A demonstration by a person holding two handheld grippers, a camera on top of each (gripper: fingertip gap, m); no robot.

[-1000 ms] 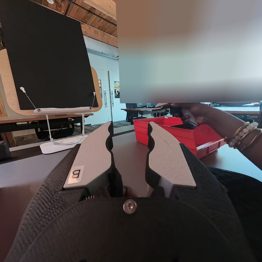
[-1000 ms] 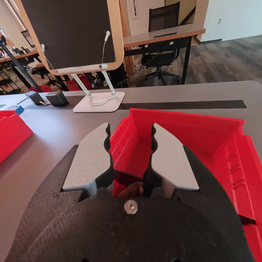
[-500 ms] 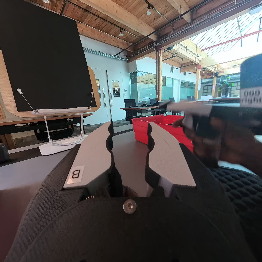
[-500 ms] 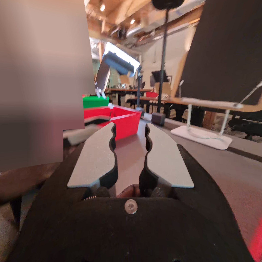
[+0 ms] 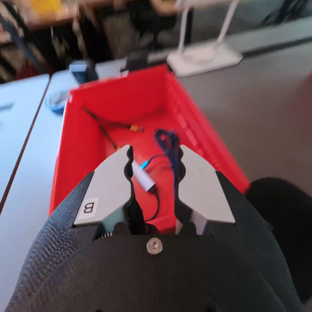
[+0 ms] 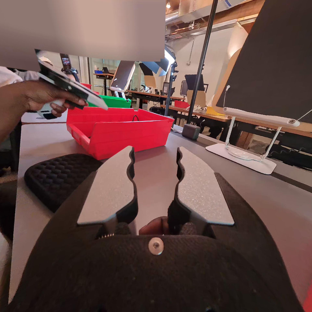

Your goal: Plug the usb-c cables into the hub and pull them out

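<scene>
- Above the red bin (image 5: 94, 152) on the grey desk (image 5: 253, 118), the left gripper (image 5: 155, 150) points down, jaws released, holding nothing.
- On the bin's floor lie the silver hub (image 5: 143, 177), a blue cable (image 5: 170, 146) and an orange-tipped cable (image 5: 135, 128).
- Well right of the bin, the right gripper (image 6: 155, 150) hangs low over the desk, jaws released and empty.

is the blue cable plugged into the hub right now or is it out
Cannot tell. In the left wrist view the blue cable's plug meets the grey hub's end inside the red bin, but blur hides the joint.
</scene>
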